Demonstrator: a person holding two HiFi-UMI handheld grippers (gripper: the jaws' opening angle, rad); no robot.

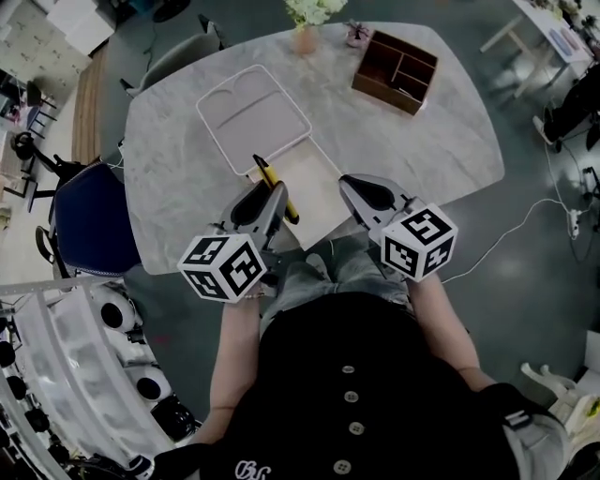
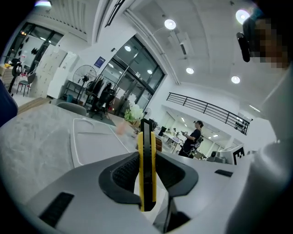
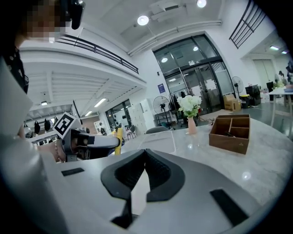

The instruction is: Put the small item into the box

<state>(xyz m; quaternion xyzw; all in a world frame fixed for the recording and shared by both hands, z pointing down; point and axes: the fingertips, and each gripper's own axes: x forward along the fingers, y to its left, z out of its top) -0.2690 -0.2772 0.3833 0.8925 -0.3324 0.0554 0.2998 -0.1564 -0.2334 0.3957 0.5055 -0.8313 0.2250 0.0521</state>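
Note:
A yellow and black utility knife [image 1: 277, 190] stands upright between the jaws of my left gripper [image 1: 273, 199], which is shut on it; in the left gripper view the knife [image 2: 147, 169] fills the gap between the dark pads. A shallow pale box [image 1: 320, 184] lies open at the table's near edge, its lid [image 1: 253, 117] folded back beyond it. The knife's tip hangs over the box's left side. My right gripper [image 1: 362, 193] sits at the box's right edge, shut with nothing in it [image 3: 145, 153].
A brown wooden organiser [image 1: 395, 70] with compartments stands at the far right of the marble table [image 1: 450, 141]. A small vase of flowers [image 1: 306, 28] is at the far edge. A blue chair [image 1: 89, 220] stands left of the table.

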